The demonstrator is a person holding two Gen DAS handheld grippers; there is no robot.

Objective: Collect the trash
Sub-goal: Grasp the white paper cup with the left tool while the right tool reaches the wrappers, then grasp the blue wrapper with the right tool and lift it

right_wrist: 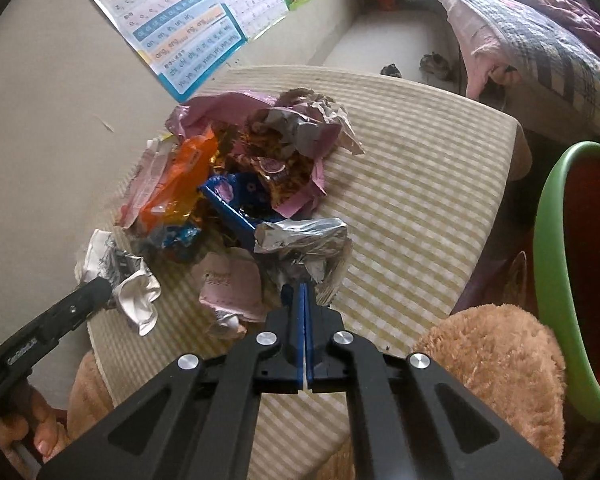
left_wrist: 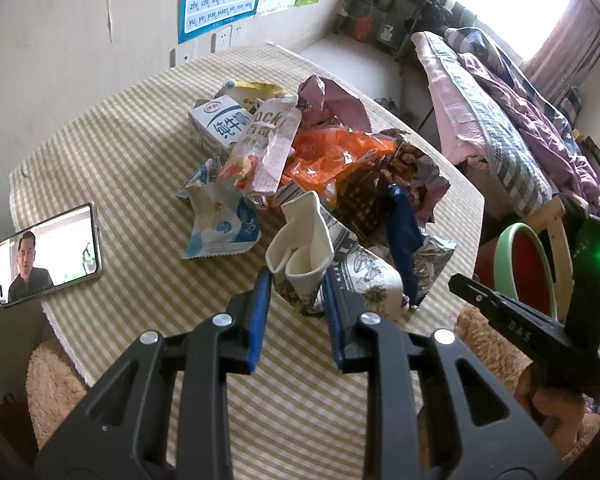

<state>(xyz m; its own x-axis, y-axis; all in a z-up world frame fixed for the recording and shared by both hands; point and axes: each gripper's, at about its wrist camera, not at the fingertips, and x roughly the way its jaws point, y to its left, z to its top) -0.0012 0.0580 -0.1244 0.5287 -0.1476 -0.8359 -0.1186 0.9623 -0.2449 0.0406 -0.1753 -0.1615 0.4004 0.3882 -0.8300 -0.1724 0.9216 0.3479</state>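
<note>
Here, in the left wrist view, the left gripper (left_wrist: 295, 300) clasps one crumpled white paper cup with black floral print (left_wrist: 320, 264) between its blue pads, near the front edge of the round table with a beige striped cloth (left_wrist: 111, 152). Behind it the trash pile holds one white-and-blue milk carton (left_wrist: 217, 126), one orange plastic wrapper (left_wrist: 332, 152), one white-and-blue torn pouch (left_wrist: 215, 220) and one pink bag (left_wrist: 332, 100). Only this view shows the one smartphone with a lit screen (left_wrist: 47, 254) at the table's left edge. One green-rimmed red bin (left_wrist: 520, 268) stands past the right edge.

Next, in the right wrist view, the right gripper (right_wrist: 304, 292) is clenched, its pads together at the lower edge of one crumpled silver foil wrapper (right_wrist: 304, 236) near the front edge; whether foil is pinched I cannot tell. Only here appear one pink crumpled paper (right_wrist: 229, 284) and one blue wrapper (right_wrist: 235, 196).
</note>
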